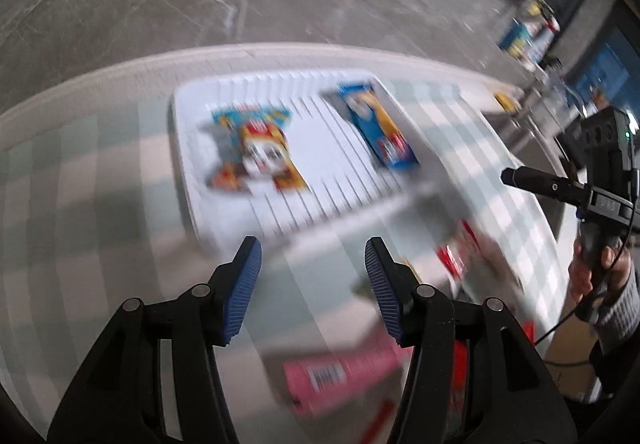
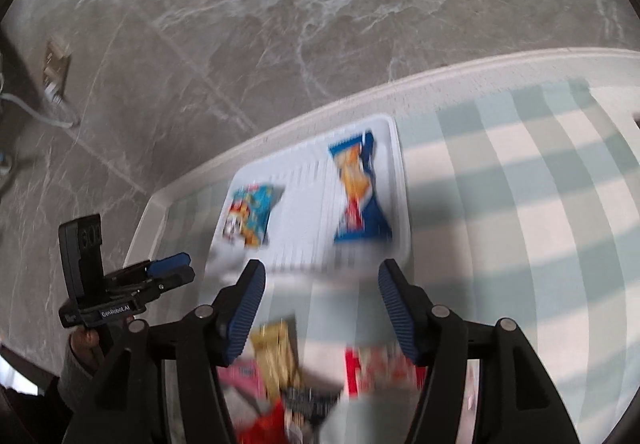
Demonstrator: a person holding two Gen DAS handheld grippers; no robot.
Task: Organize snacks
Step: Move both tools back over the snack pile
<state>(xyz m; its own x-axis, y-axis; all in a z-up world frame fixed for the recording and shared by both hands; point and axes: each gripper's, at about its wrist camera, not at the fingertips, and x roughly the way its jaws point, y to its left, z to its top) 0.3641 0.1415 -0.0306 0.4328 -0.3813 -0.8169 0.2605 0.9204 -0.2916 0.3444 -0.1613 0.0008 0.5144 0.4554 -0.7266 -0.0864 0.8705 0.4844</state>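
Item one, far left: my left gripper (image 1: 313, 292), fingers spread wide with nothing between them, hanging over the checked cloth (image 1: 100, 204). Item two, ahead of those fingers: white slatted tray (image 1: 188, 172) near the table's far edge, holding two packets already sorted, a teal cartoon packet (image 1: 256, 152) on its left half and a blue and orange packet (image 1: 378, 128) on its right half, lying apart from each other. Item three, close under my left fingers and toward their right: pink packet (image 1: 340, 376), lying flat, long axis running roughly across my fingers, part of the unsorted pile. Item four, further right: gold packet (image 2: 276, 360) and red packet (image 2: 380, 368), both blurred, lying just below my right gripper (image 2: 322, 308), whose fingers are also spread wide and hold nothing. Judgement: the loose snacks sit nearer me than the tray, so any pick means drawing back and down, then carrying forward. The left gripper looks nearest the pink packet; the right is nearest the gold and red ones. Blur hides exact outlines, so I cannot tell which packets overlap.
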